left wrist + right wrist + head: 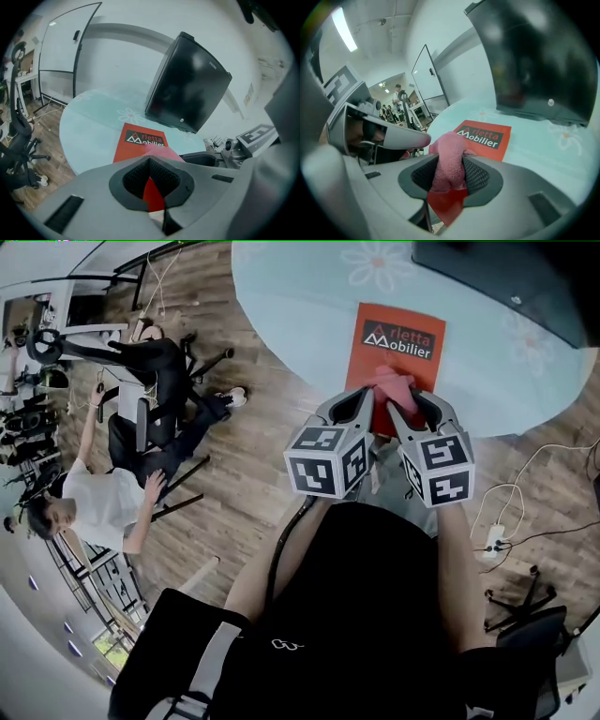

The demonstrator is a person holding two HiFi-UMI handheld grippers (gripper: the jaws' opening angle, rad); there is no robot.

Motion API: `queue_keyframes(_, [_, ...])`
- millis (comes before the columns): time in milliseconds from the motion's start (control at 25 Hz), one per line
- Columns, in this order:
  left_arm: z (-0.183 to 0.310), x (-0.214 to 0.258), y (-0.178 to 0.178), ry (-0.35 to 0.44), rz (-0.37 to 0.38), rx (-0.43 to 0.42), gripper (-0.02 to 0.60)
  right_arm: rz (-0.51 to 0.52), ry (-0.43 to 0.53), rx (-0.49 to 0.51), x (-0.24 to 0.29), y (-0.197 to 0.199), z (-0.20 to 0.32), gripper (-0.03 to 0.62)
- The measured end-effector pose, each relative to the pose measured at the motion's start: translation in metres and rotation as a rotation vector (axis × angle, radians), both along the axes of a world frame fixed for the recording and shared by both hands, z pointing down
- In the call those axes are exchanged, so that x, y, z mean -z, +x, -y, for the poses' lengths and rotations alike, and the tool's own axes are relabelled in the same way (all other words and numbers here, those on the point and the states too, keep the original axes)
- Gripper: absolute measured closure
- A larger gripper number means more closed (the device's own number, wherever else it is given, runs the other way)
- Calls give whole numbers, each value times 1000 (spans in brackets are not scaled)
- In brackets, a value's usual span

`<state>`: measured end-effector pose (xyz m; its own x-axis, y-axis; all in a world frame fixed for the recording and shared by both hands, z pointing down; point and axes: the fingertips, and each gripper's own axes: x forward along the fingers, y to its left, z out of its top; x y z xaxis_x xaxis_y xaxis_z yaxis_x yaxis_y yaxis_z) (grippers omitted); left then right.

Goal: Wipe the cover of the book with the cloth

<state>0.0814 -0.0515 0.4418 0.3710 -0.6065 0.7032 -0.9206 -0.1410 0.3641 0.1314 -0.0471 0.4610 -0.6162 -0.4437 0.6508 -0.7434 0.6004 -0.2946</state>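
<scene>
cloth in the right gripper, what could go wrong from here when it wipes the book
1. The cloth is bunched into a narrow wad in the right gripper. Dragging it could tug it loose, or let the hard jaws scrape the cover.
2. The book lies loose on the smooth table, and the left gripper holds nothing, so a push may slide the book.

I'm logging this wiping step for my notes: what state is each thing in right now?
book, closed, flat on the table, cover up.
cloth, bunched, over the book's near end.
right gripper, shut on the cloth.
left gripper, shut, empty.
</scene>
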Motion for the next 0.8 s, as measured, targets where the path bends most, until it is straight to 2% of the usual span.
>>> queue_keyframes(160, [-2,-4,21,-9,-18,-58,568,-16,-8,-59,0,23,-3,439])
queue_keyframes(320, [-8,-16,39,-6,-3,-122,568,-36,-8,-135,0,48,-9,439])
queue_keyframes(480, [-19,-17,52,-8,-31,-148,568,-24,8,-198,9,63,-10,439])
queue_keyframes(600, [-20,-10,39,7,-31,-114,568,-14,30,-164,18,52,-8,439])
queue_keyframes(800, [-22,-6,-4,19,-21,5,568,1,43,-39,22,7,-11,439])
